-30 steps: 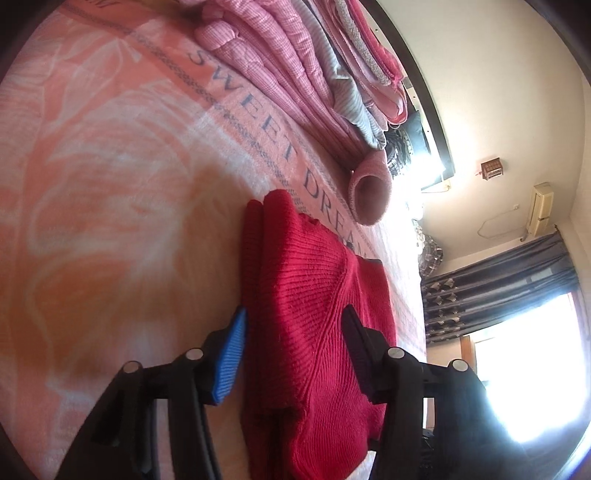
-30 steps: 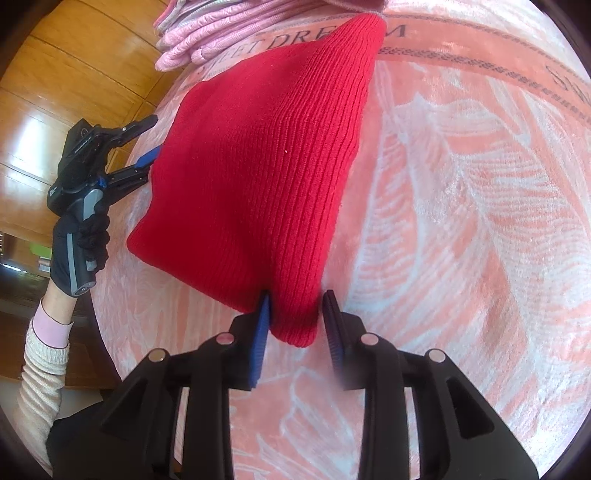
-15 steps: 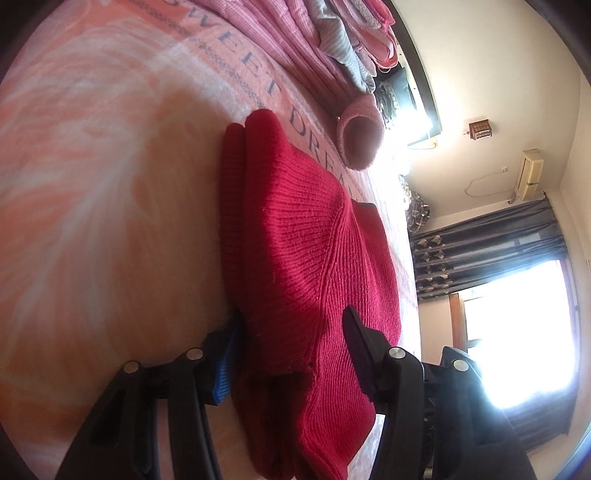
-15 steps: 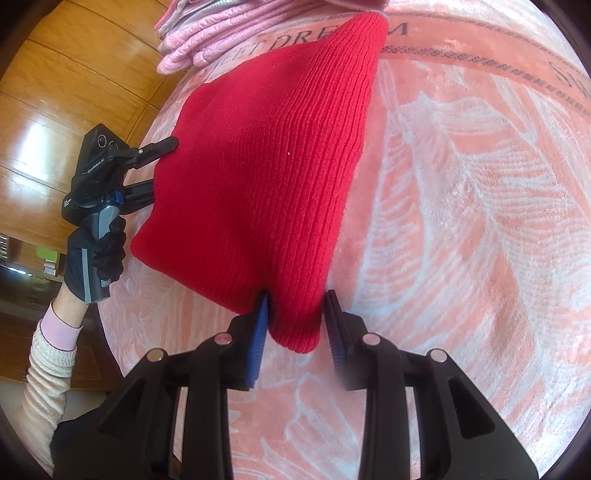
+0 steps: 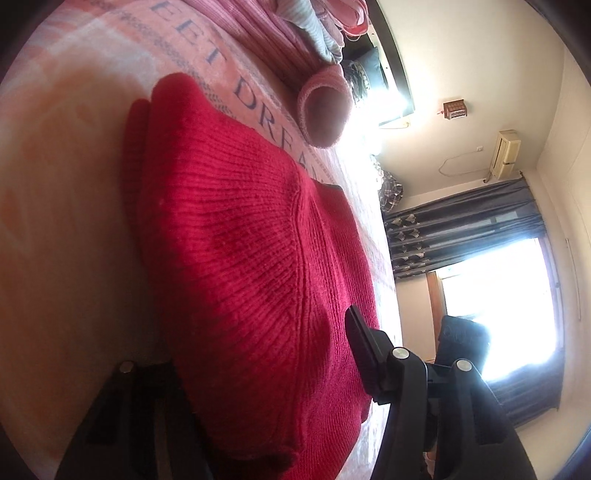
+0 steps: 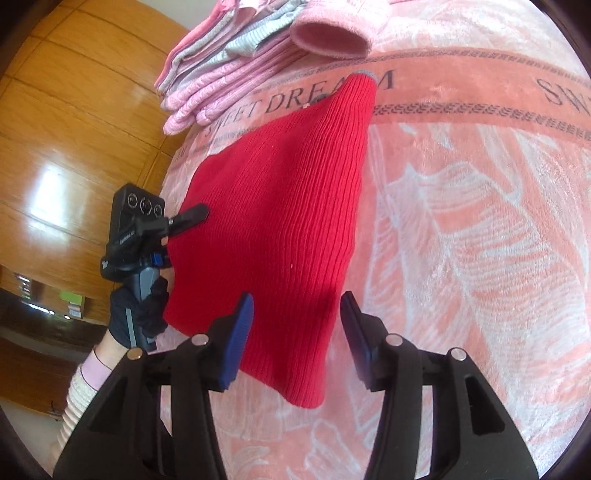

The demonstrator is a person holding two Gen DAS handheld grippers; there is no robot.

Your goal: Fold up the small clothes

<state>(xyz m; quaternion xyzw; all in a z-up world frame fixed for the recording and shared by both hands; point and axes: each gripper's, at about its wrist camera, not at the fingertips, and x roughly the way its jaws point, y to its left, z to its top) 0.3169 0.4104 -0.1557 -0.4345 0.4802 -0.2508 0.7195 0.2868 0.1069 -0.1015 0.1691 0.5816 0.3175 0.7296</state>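
While the red ribbed knit garment (image 6: 284, 221) lies folded on the pink plush blanket with pale leaf patterns (image 6: 480, 240), both tools are at its edges. Nearest in the right wrist view, the right gripper (image 6: 297, 334) has its two black fingers spread apart, straddling the closest corner of the red knit, with the blue pad (image 6: 236, 336) clear of the cloth on one side and the dark one just off its other edge. Farther along, at the opposite edge, the left gripper (image 6: 184, 236) reaches onto the garment, held by a hand in a black glove (image 6: 142, 310) with a cream ribbed sleeve (image 6: 79, 395) behind it. Its upper finger rests on top of the knit and the lower blue-padded one is under the edge. From the left wrist view the garment (image 5: 240, 258) fills the space between the fingers, bulging up thickly; one finger (image 5: 365, 343) lies against the cloth and the other is mostly hidden beneath it, so the tongs are wide, with cloth between them, but I cannot tell if they grip it. Beyond the red knit, the blanket's band of dark lettering (image 6: 295, 99) runs across, and past it sit a pink fleece cuff-like piece (image 6: 332, 35) and a stack of folded pink and grey clothes (image 6: 221, 77). Farthest off are wooden wardrobe panels (image 6: 74, 110).
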